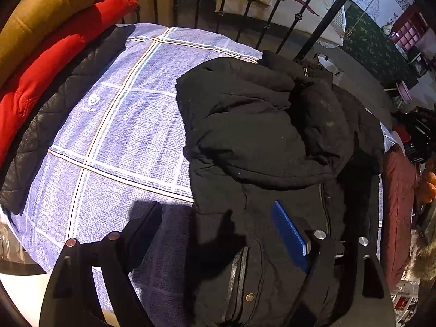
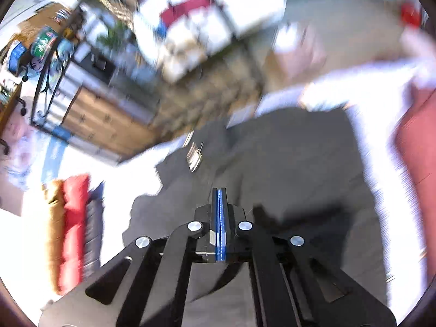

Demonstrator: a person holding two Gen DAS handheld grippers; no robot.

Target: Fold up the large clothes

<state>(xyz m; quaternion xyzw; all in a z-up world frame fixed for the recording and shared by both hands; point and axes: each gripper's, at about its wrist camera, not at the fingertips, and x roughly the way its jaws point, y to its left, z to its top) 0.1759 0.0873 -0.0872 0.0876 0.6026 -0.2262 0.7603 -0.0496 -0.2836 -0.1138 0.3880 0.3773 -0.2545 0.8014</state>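
Note:
A large black padded jacket (image 1: 261,141) lies crumpled on a bed with a blue checked sheet (image 1: 117,125). Its upper part is bunched over the body; a zip and a snap button show near the hem. My left gripper (image 1: 215,220) is open, hovering over the jacket's lower left edge, one finger over the sheet and the blue-padded finger (image 1: 288,234) over the jacket. In the blurred right wrist view, my right gripper (image 2: 219,207) is shut with its blue pads together and empty, above the same dark jacket (image 2: 286,163).
A stack of folded garments lies along the bed's left side: a black quilted one (image 1: 46,125), a red one (image 1: 54,62) and a mustard one (image 1: 46,8). A black metal bed rail (image 1: 275,11) stands at the far end. A dark red cushion (image 1: 397,204) lies at the right.

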